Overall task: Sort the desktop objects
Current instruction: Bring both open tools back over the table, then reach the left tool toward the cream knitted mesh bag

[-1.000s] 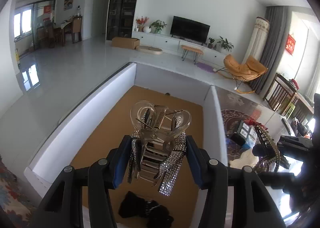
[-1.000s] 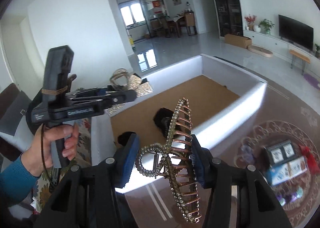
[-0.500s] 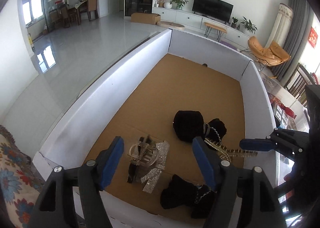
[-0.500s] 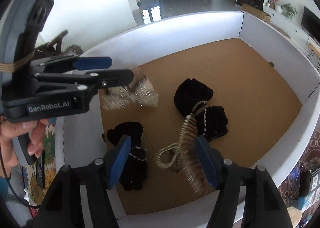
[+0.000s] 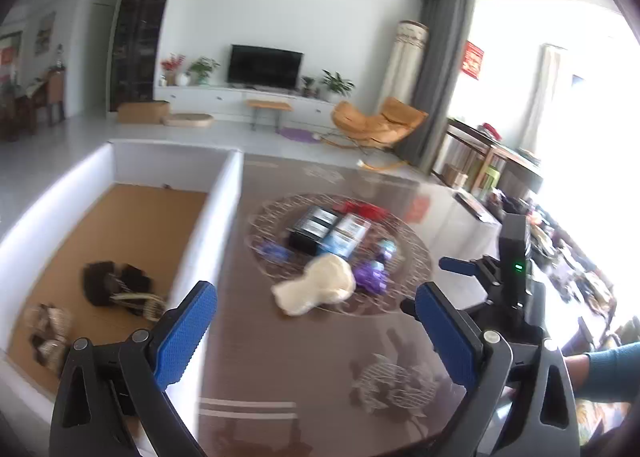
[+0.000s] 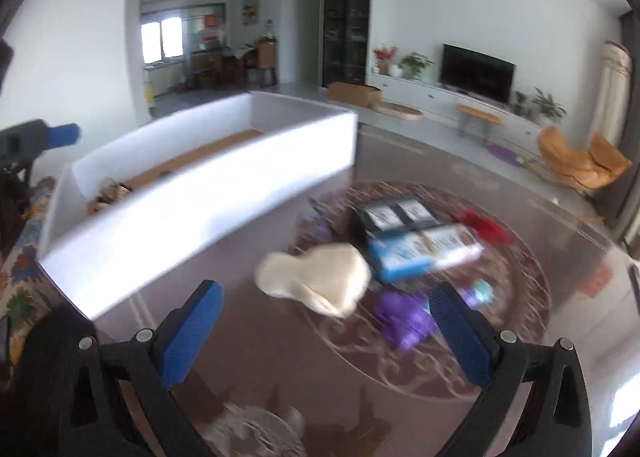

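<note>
Jaws of the left gripper (image 5: 316, 321) spread wide, nothing held. Right gripper (image 6: 326, 323) likewise wide open and empty. Cream scrunchie (image 5: 316, 289) lies on the glass tabletop (image 5: 280, 357), ahead of both grippers and roughly centred between each pair of blue pads (image 6: 192, 333), not touching them. Purple hair tie (image 6: 404, 319) just right of it, near the right gripper's right finger. White-walled box (image 5: 224, 209) sits to the left; on its brown floor lie a black scrunchie (image 5: 108, 283), a gold claw clip (image 5: 140, 303) against it, and a rhinestone clip (image 5: 48, 331) near the front corner. Blue carton (image 6: 424, 253) and black carton (image 6: 394, 213) beyond the cream scrunchie. Frames blurred.
</note>
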